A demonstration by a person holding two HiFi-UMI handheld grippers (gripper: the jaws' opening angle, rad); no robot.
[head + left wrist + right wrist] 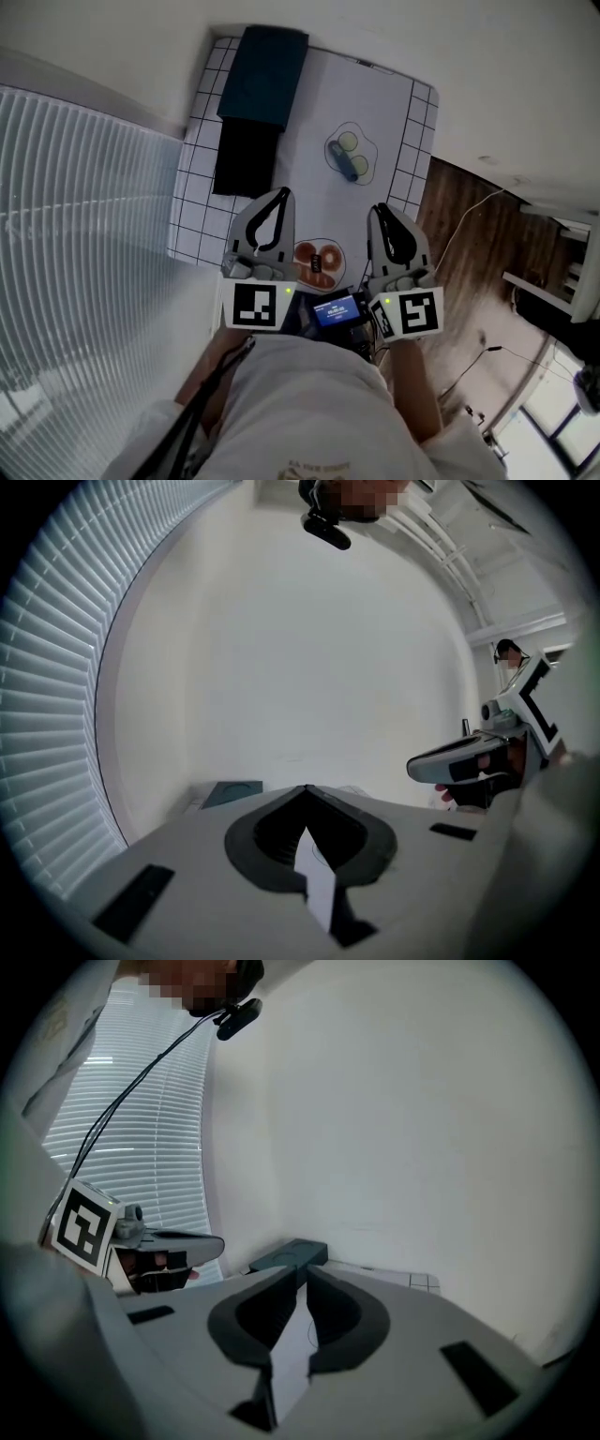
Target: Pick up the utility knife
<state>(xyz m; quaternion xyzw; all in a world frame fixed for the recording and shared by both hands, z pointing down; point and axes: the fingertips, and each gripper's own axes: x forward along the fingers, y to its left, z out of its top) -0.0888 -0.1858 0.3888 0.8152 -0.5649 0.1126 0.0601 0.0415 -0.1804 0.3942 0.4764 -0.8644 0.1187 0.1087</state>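
The utility knife [349, 166] lies untouched on the white mat [309, 103].
I hold my left gripper [283, 193] with its jaws together and my right gripper [377, 208] with a thin slit between its jaws, both empty. They hover over the mat's near edge, with the knife beyond them, nearer the right one.

Utility knife [348, 168] too small for detail; reddish item [319, 263] partly covered at the table's [309, 112] near edge.
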